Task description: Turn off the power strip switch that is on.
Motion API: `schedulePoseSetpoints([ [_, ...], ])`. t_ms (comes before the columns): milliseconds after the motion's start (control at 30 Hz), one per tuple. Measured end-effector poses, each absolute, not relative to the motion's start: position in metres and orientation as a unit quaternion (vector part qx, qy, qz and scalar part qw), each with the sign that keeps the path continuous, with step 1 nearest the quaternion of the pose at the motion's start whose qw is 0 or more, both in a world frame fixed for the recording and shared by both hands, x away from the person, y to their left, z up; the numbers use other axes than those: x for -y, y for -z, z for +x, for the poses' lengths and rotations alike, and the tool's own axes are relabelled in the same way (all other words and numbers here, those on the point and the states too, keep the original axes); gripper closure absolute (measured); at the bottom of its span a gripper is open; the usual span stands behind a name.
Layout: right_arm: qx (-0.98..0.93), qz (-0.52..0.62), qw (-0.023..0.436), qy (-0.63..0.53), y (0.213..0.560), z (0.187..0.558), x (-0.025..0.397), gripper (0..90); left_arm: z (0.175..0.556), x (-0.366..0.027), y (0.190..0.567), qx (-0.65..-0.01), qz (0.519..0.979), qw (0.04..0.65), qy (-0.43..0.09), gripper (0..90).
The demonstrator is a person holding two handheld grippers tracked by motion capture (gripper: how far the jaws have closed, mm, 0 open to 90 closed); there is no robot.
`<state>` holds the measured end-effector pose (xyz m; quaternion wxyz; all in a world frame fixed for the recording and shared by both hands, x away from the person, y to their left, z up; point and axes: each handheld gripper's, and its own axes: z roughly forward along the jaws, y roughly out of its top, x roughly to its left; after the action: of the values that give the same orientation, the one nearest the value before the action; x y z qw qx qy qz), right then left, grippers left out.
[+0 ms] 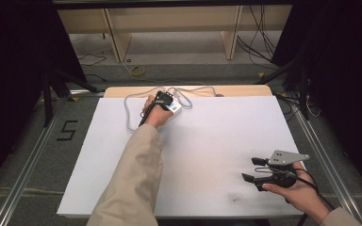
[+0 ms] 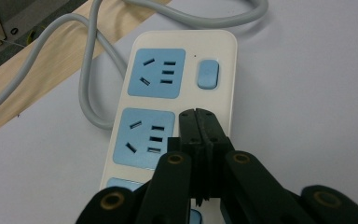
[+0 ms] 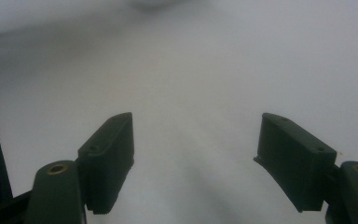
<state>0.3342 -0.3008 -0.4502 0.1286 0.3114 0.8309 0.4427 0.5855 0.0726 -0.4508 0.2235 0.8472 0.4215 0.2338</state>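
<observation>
Right gripper (image 1: 250, 169): held at the near right corner of the white table (image 1: 207, 155), its two black jaws spread wide apart with bare tabletop between them; nothing is pinched. A grey three-cornered plate sits on top.
Right hand (image 1: 294, 188): wraps the gripper's body from below, the wrist coming in from the near right edge.
Left arm: a beige sleeve (image 1: 132, 179) reaches from the near edge far across the table, stretched almost straight toward the far side.
Left hand (image 1: 156, 115): grips the left gripper (image 2: 199, 114) at the far centre of the table, tilted down over the power strip.
Left gripper jaws: pressed together, tips side by side just above the strip's upper face, beside the second outlet; whether they touch it cannot be told.
Power strip (image 2: 214, 51): cream-white body, light blue outlet panels in a row, a blue switch (image 2: 208, 73) next to the farthest outlet. It lies flat at the far centre.
Cable (image 2: 86, 84): grey, leaves the strip's far end and loops across the bare wooden far edge (image 1: 122, 91).
</observation>
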Motion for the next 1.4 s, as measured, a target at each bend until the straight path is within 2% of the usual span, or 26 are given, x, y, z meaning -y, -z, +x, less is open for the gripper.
schedulePoseSetpoints([
  [1400,-0.829,0.312,0.131,-0.446,0.4484,0.3341,0.3023,27.8,0.5855,-0.0724,0.4509,-0.415,0.849,0.224,-0.238,90.0],
])
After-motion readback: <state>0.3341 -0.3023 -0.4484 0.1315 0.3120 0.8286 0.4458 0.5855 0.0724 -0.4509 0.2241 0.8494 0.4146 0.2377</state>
